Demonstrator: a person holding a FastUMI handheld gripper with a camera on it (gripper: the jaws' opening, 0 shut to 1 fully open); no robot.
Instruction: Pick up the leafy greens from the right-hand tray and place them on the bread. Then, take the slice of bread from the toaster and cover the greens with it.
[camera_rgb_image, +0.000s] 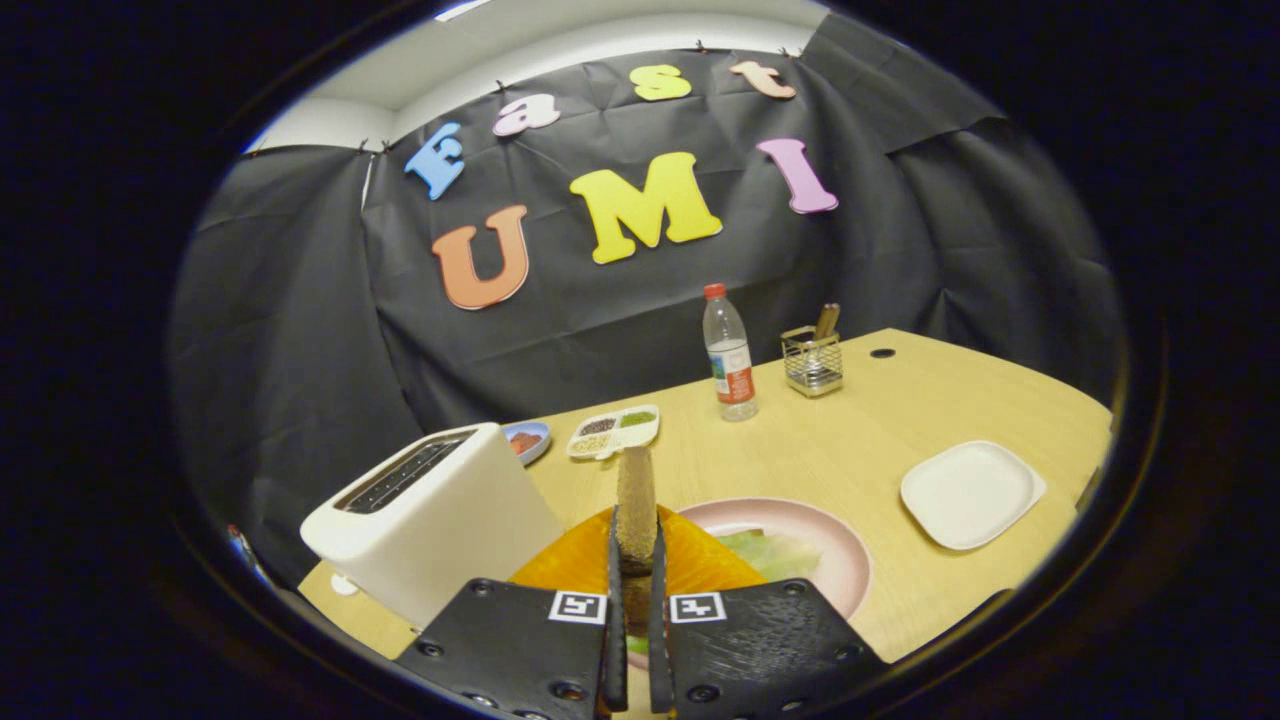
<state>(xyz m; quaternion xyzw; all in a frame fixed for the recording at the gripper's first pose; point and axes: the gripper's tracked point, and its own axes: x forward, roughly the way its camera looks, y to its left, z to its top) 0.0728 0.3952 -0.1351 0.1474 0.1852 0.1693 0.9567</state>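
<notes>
The gripper is sitting nearest, its two fingers drawn close and clamping a slice of bread edge-on between them, the slice standing upright and sticking out past the fingertips. Just beyond and below the fingers, a pink plate is lying on the wooden table. The leafy greens are resting on this plate, to the right of the held slice, while something orange is spreading under the fingers; whether bread is lying beneath the greens I cannot tell. To the left of the gripper, a white toaster is standing with its slots facing up. To the right, well apart from the plate, a white square tray is lying bare. Farther back, a small blue dish and a divided seasoning tray are sitting beside each other behind the toaster. Farthest, a water bottle is standing near a wire holder with utensils in it.
</notes>
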